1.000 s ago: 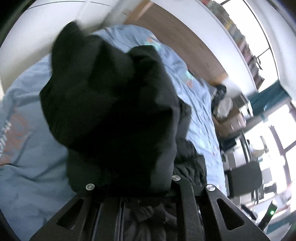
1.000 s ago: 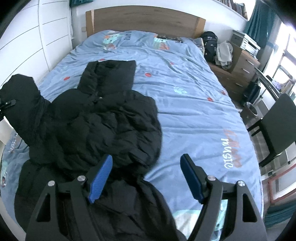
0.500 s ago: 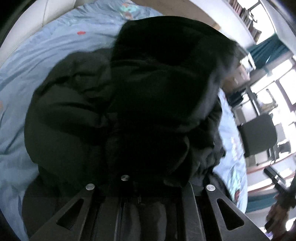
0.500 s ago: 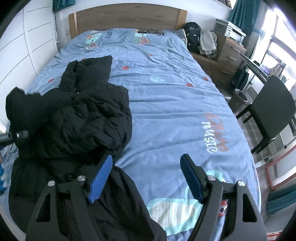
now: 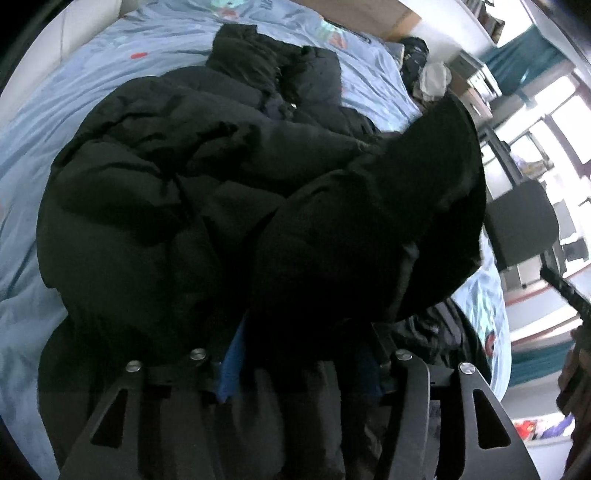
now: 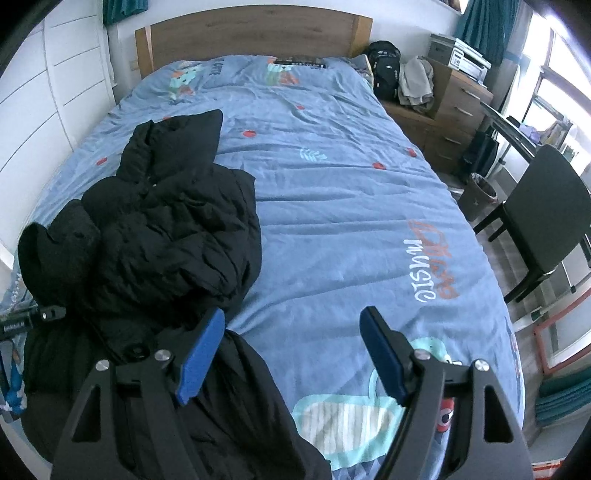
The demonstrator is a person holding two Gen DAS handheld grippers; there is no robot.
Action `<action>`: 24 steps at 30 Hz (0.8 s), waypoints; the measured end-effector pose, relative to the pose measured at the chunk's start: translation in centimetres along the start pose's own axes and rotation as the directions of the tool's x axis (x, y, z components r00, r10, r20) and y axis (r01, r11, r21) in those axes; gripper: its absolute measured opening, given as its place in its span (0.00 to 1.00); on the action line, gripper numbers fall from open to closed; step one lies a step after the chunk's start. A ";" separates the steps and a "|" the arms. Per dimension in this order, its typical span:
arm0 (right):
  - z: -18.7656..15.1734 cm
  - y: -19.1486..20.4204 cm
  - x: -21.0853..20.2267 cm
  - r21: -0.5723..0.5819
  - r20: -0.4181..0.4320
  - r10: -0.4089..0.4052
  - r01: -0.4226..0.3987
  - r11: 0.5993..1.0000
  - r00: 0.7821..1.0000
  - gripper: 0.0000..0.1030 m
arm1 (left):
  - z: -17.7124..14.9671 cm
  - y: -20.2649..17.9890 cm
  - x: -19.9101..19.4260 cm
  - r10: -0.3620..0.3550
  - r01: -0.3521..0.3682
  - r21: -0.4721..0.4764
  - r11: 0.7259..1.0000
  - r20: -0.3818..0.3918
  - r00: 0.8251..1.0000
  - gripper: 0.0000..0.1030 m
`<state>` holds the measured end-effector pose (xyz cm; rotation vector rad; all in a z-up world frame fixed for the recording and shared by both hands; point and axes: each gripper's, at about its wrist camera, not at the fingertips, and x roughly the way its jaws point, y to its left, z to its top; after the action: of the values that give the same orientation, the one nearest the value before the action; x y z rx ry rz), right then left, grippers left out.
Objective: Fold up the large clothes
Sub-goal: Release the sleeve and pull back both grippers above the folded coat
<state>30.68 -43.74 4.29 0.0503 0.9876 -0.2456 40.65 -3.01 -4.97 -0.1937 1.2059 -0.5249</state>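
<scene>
We see a bulky black quilted puffer jacket [image 6: 155, 240] heaped on the left side of a bed covered by a blue printed cotton duvet [image 6: 332, 206], with the wooden headboard [image 6: 251, 33] at the far end. The left gripper [image 5: 303, 354] is pressed close into the jacket; its jaws are opening, with the jacket's dark sleeve [image 5: 388, 221] lying between them and draped over its far end. Only a sliver of one blue pad [image 5: 231, 363] shows, so we cannot tell whether the pads press on the cloth. The right gripper [image 6: 291, 354] hangs with its jaws wide apart and nothing between them, its left pad over the jacket's edge and its right pad over bare duvet.

Risks, as we judge them: the padded sleeve is springy and slick, so once let go it may slide off the body or puff back up, undoing the fold. Cloth could also snag on the left fingers as they draw away and drag the layers askew. With the right gripper not pinning anything, nothing holds the pile in place.

The jacket looks crumpled, not flat: the hood [image 6: 184, 140] points toward the headboard, the lower hem spills toward us, and the quilting is deeply creased.
</scene>
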 end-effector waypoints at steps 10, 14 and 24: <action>0.9 3.0 0.1 -0.046 -0.005 0.043 -0.043 0.998 0.999 0.73 | -1.8 -0.3 -2.3 0.001 -0.001 -0.001 1.000 0.007 1.000 0.61; 1.2 5.4 0.2 -0.080 -0.012 0.074 -0.075 0.994 0.997 0.73 | -1.6 1.6 -3.7 0.055 -0.053 -0.031 0.998 0.050 0.997 0.63; 2.8 13.4 0.2 -0.191 -0.004 0.173 -0.170 0.967 0.985 0.73 | 3.1 4.9 -6.0 0.121 -0.117 -0.033 0.993 0.151 0.981 0.64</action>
<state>36.14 -31.17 4.70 -0.0404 0.9842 0.0080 43.39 3.77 -0.84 -0.1784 1.0670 -0.3842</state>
